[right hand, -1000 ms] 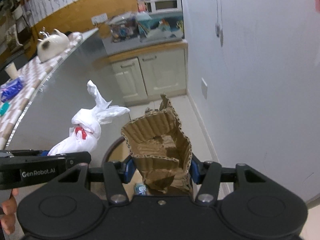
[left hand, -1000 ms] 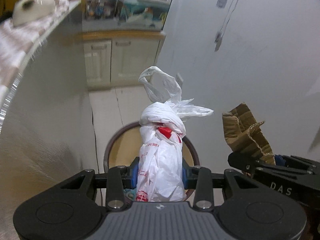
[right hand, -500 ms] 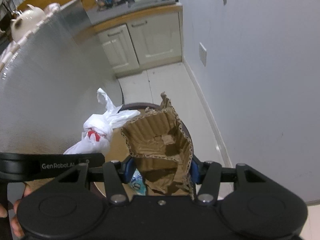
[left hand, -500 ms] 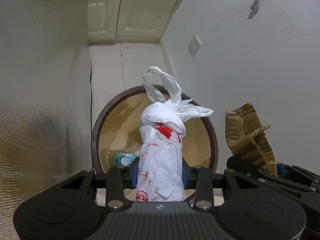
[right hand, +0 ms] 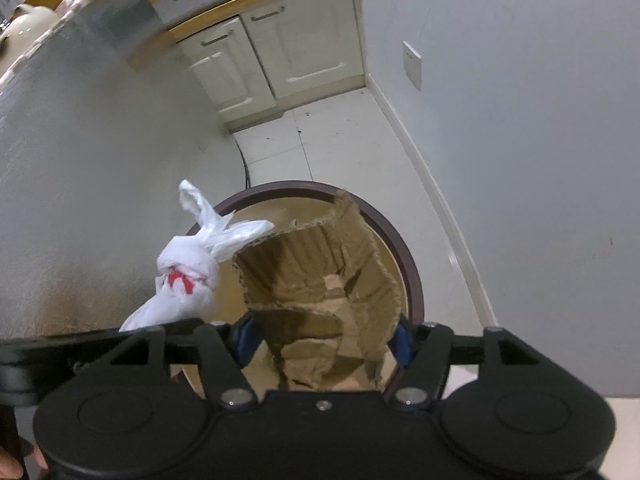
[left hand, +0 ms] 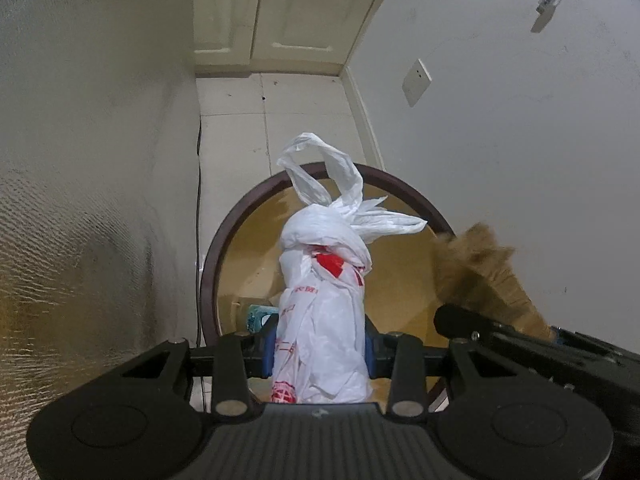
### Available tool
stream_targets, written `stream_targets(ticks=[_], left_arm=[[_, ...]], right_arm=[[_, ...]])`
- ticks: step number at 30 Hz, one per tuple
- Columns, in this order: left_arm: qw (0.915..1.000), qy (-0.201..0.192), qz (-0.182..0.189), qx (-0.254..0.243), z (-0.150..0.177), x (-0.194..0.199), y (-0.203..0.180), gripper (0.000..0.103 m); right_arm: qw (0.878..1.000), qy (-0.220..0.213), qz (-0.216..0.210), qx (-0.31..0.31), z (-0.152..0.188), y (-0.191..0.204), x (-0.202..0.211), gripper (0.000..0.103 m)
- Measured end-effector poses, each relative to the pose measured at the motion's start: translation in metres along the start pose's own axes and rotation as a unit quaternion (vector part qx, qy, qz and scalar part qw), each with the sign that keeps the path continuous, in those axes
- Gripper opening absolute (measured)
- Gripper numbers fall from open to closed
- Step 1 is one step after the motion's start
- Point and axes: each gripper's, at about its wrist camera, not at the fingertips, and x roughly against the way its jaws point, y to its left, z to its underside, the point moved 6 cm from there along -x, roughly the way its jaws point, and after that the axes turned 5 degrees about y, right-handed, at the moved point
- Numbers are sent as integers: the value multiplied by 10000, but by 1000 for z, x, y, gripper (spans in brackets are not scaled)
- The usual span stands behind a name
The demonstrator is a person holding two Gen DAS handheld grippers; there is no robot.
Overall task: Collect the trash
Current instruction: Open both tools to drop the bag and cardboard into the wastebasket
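A round bin with a dark brown rim and tan inside stands on the floor below both grippers. My left gripper is shut on a knotted white plastic bag with red print, held upright over the bin's mouth. My right gripper hangs over the same bin, and its jaws are opening. A torn piece of brown corrugated cardboard stands between them, and the left pad shows a gap from it. The cardboard looks blurred in the left wrist view. The bag shows to its left.
A blue-green packet lies inside the bin. A tall metal-faced counter side closes the left, a white wall with a socket the right. Cream cabinet doors stand at the far end of the tiled floor. A dark cable runs along the floor.
Both grippers have sunk and tipped downward, so the bin now fills the view beneath them. The right jaws have widened around the cardboard. The left grip on the bag is unchanged.
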Motion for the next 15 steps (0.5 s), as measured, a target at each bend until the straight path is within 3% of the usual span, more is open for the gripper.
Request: stream_targets(ticks=[4, 8, 15], left_arm=[[10000, 78, -46, -5, 0, -2, 3, 42], [9998, 83, -148, -46, -1, -6, 3, 47], [9993, 183, -249, -192, 5, -11, 2, 67]], right_arm=[[10000, -10, -30, -87, 1, -7, 0, 81], [9999, -40, 6, -93, 2, -10, 3, 81], [9999, -63, -25, -117, 7, -16, 9, 81]])
